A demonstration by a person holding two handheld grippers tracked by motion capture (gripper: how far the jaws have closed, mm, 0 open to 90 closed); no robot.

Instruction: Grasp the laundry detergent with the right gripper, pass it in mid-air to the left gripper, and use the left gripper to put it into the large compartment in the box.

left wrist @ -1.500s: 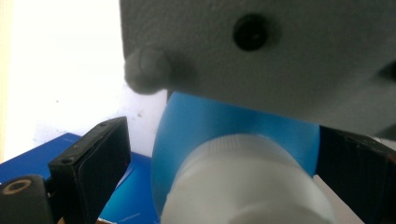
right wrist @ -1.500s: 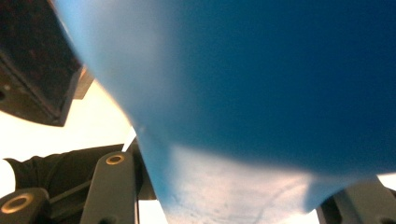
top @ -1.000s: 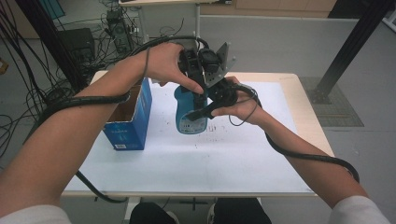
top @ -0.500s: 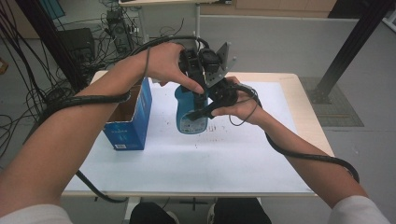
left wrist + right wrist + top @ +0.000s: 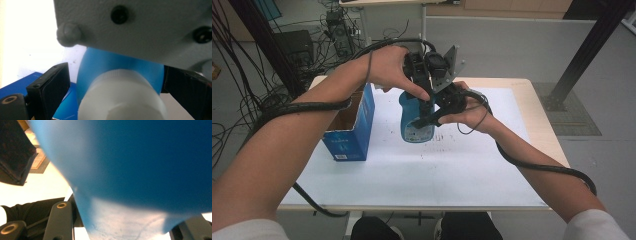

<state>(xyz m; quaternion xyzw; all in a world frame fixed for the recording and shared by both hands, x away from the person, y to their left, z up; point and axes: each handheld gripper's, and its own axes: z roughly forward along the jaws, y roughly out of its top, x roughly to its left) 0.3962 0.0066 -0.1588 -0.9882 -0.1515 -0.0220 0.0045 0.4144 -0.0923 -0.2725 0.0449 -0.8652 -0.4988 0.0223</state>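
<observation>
Two grippers meet at the centre of the high view over a blue bottle (image 5: 416, 120) standing upright on the white table (image 5: 462, 170). The right gripper (image 5: 430, 119) has its jaws clamped on the bottle's body; in the right gripper view the blue wall (image 5: 140, 165) sits between them. The left gripper (image 5: 422, 95) comes down from above, its jaws spread on either side of the white cap (image 5: 120, 97), whether touching cannot be told. A blue carton (image 5: 354, 127) stands open at centre left.
</observation>
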